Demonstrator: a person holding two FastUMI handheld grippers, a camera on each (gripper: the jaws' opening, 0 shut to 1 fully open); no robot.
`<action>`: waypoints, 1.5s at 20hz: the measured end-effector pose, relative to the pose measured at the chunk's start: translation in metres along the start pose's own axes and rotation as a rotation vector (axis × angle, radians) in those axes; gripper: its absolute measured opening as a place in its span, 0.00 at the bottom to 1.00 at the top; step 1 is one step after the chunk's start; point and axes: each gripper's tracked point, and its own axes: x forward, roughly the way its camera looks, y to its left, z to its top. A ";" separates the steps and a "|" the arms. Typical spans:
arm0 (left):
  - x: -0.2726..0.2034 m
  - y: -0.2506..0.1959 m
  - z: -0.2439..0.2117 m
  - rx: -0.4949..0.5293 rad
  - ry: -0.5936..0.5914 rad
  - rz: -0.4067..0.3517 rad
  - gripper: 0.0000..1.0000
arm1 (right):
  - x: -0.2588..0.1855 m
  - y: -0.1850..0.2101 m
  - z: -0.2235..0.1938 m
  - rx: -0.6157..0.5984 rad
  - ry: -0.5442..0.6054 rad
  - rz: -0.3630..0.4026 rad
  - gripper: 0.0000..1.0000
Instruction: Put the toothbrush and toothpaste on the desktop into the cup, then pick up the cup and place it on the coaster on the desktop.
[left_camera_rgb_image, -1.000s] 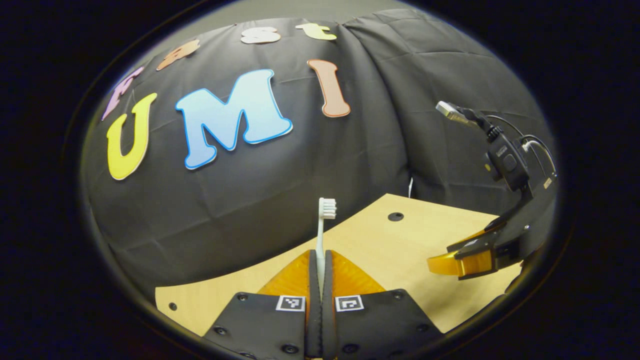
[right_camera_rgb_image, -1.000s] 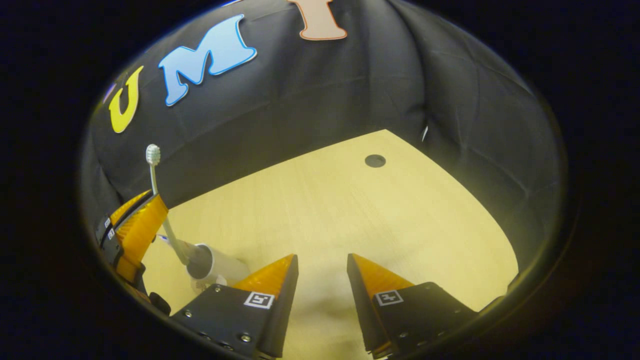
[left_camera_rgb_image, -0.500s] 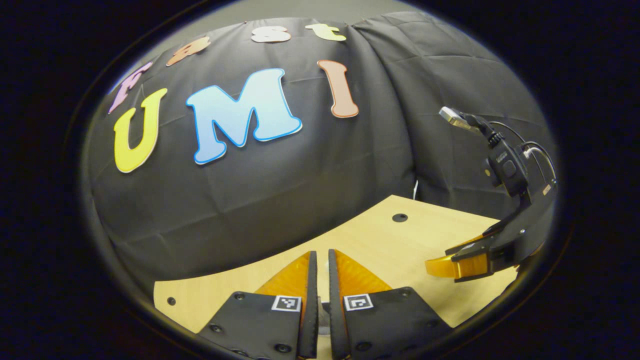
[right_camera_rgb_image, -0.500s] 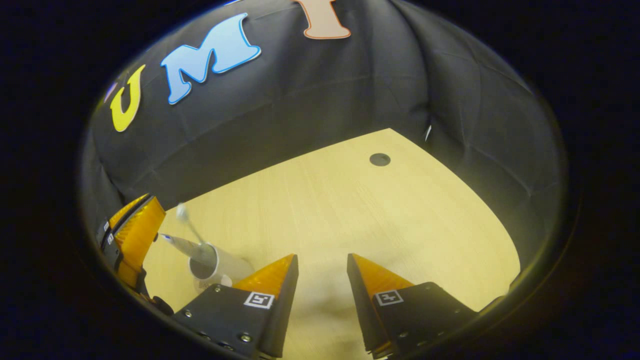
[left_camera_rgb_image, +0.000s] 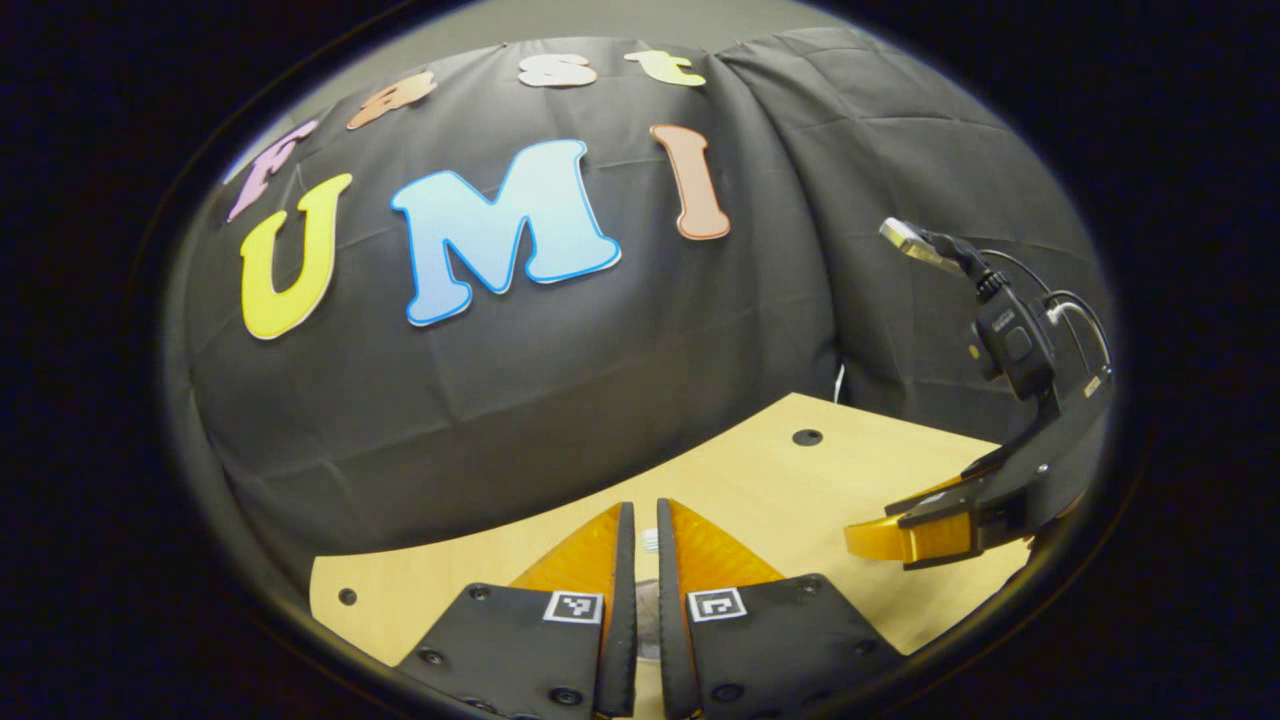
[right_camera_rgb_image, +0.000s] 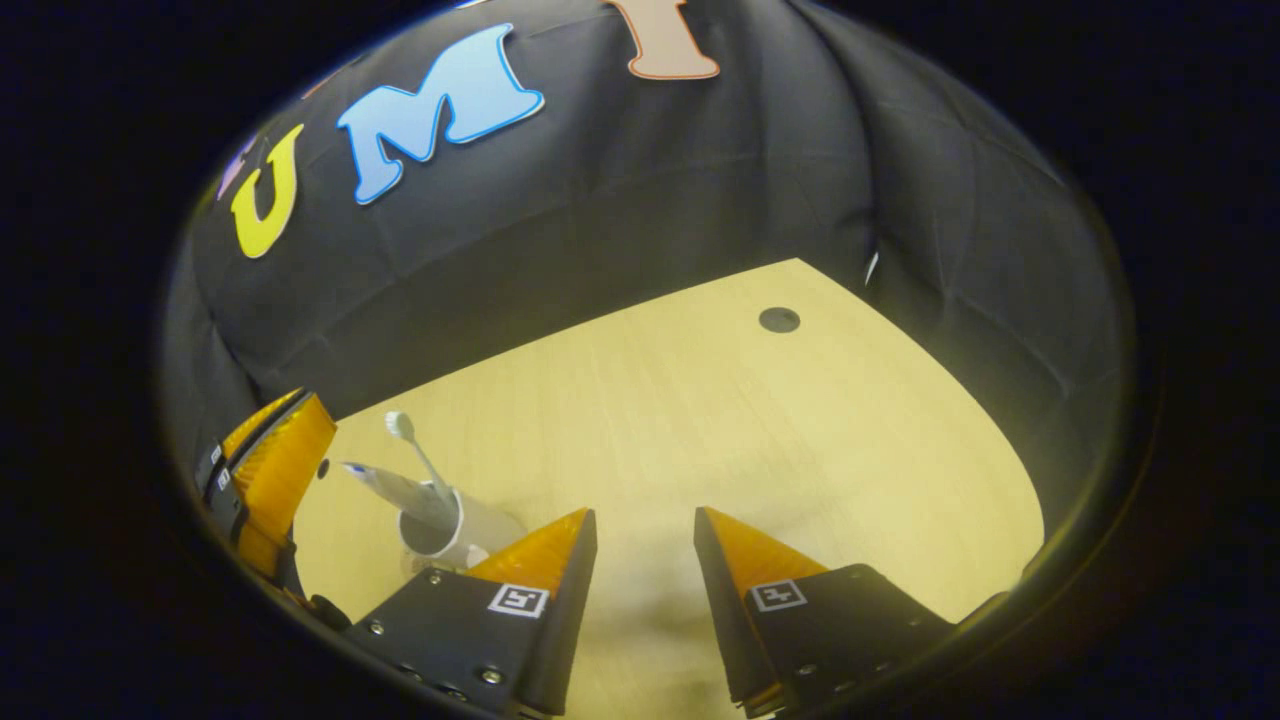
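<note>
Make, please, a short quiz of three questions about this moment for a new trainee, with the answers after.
1. True or false: the toothbrush stands in the cup.
2. What lies in the cup beside the toothbrush? A) toothpaste B) a spoon C) nothing
3. Fill in: the right gripper hangs over the desktop with its jaws ____.

Key
1. True; its head leans out over the rim.
2. A, the toothpaste sticks out of the cup.
3. Open, with nothing between them. The left gripper has its jaws slightly apart and is no longer clamped on the toothbrush.
</note>
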 end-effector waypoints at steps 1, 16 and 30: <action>-0.004 0.003 -0.002 -0.009 0.003 0.007 0.17 | -0.001 0.004 0.000 -0.007 0.000 0.010 0.58; -0.063 0.062 -0.025 -0.121 0.029 0.177 0.24 | -0.009 0.058 -0.002 -0.243 0.023 0.165 0.60; -0.129 0.092 -0.041 -0.237 0.045 0.313 0.71 | -0.005 0.108 -0.029 -0.690 0.112 0.310 0.78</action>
